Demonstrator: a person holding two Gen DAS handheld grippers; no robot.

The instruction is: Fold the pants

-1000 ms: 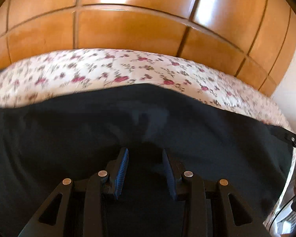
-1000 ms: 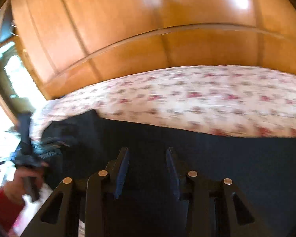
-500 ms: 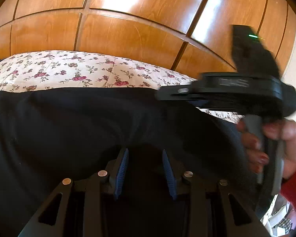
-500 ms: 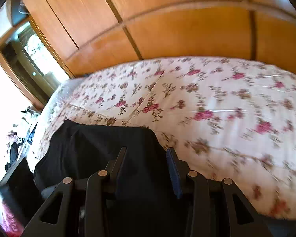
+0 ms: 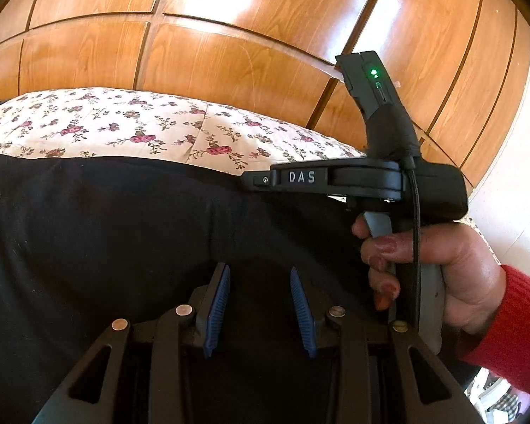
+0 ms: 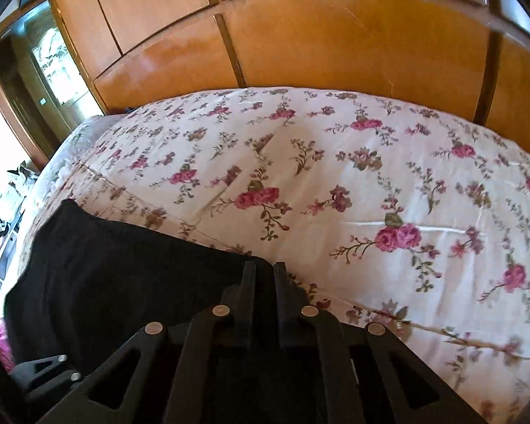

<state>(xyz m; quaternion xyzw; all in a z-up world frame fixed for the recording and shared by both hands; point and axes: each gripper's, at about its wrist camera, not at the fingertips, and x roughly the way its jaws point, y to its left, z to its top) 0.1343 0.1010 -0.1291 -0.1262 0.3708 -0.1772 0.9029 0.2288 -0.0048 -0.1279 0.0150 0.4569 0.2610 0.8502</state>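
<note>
Pinching the pants' [image 6: 130, 275] corner, the right tongs [image 6: 264, 270] sit nearly closed, likely to carry a fold; the left tongs [image 5: 259, 291] gape above the pants, spread on the floral bed [image 6: 371, 176].

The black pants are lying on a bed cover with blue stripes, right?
Not quite. The black pants do lie on a bed cover, but it has pink flowers on white, not blue stripes. The right wrist view shows it best.
</note>
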